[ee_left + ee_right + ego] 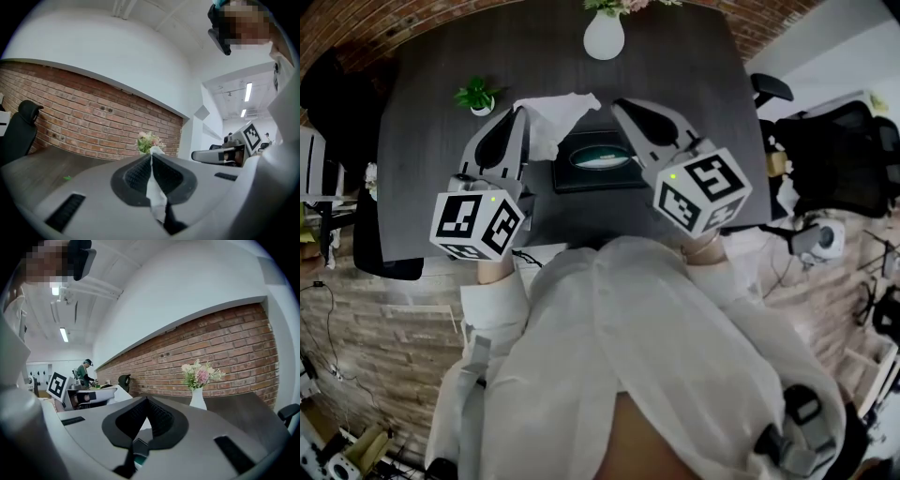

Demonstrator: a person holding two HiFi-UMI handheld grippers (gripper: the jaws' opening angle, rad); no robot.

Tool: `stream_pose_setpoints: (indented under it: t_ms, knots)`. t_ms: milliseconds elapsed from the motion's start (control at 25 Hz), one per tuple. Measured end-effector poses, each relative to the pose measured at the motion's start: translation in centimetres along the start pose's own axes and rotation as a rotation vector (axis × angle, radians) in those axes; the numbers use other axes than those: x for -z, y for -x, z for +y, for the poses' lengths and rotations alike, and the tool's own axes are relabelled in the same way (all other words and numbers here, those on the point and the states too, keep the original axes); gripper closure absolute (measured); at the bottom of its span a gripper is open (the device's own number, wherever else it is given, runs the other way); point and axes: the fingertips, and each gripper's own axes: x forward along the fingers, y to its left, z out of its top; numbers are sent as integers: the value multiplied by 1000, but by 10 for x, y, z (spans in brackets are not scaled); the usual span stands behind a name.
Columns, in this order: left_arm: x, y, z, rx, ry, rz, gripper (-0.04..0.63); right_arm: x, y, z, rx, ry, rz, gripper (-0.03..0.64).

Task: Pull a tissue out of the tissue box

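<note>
Tissue [562,111] in left tool [521,112], near tissue box [581,178]; flowers [619,5] in vase [604,37]

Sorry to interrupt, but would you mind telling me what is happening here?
A person is working two hand-held grippers over a dark table. The left gripper is shut on a white tissue, held up just left of the tissue box and apparently free of it. The right gripper hovers by the box, shut and empty.

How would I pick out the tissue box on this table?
Look at the dark table. Near the middle of its near edge lies the tissue box, flat and dark with a green oval opening. The white vase and small potted plant beyond it stand upright.
</note>
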Motion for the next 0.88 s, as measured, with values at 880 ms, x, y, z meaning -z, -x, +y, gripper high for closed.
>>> stream_pose_setpoints:
  t_ms: [880]
  knots:
    - [45,4,-23,52,82,93,588,44,3,24,-82,-42,101,612]
